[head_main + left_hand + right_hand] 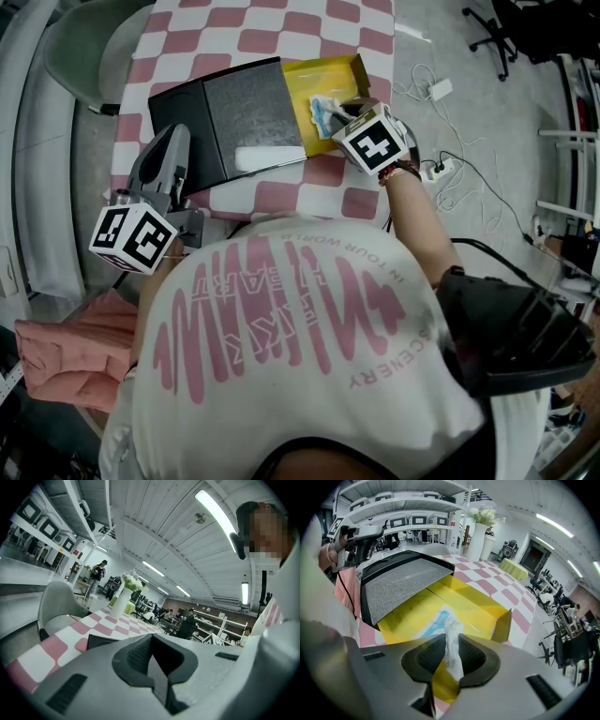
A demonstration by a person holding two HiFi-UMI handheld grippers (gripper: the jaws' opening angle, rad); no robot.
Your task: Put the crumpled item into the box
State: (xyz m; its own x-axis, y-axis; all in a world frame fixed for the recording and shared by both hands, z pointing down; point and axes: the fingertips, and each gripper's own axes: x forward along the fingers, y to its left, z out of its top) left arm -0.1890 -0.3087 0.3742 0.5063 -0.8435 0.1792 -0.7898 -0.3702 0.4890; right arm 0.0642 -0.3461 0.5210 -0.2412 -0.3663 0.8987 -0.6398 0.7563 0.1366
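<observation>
Pinching down from above, the right tongs (450, 657) have their 2 jaws closed on the white crumpled item (451, 637). The item stands squeezed upright between the dark pads, and its free end pokes out past the tips. Just beyond those tips is the yellow inside of the open box (480, 605), so the item hangs within the box's walls. It is over a blue-and-white sheet (433, 623) on the floor of the box, and whether it touches that sheet cannot be told. From the head view the right tongs (336, 114) reach in over the box's (349, 73) near side. The black lid (230, 112) lies folded open to the left on the pink-and-white checked table (281, 37). The left tongs (155, 670) are closed on nothing, jaws together, well apart from the item at the table's near-left edge beside the lid.
</observation>
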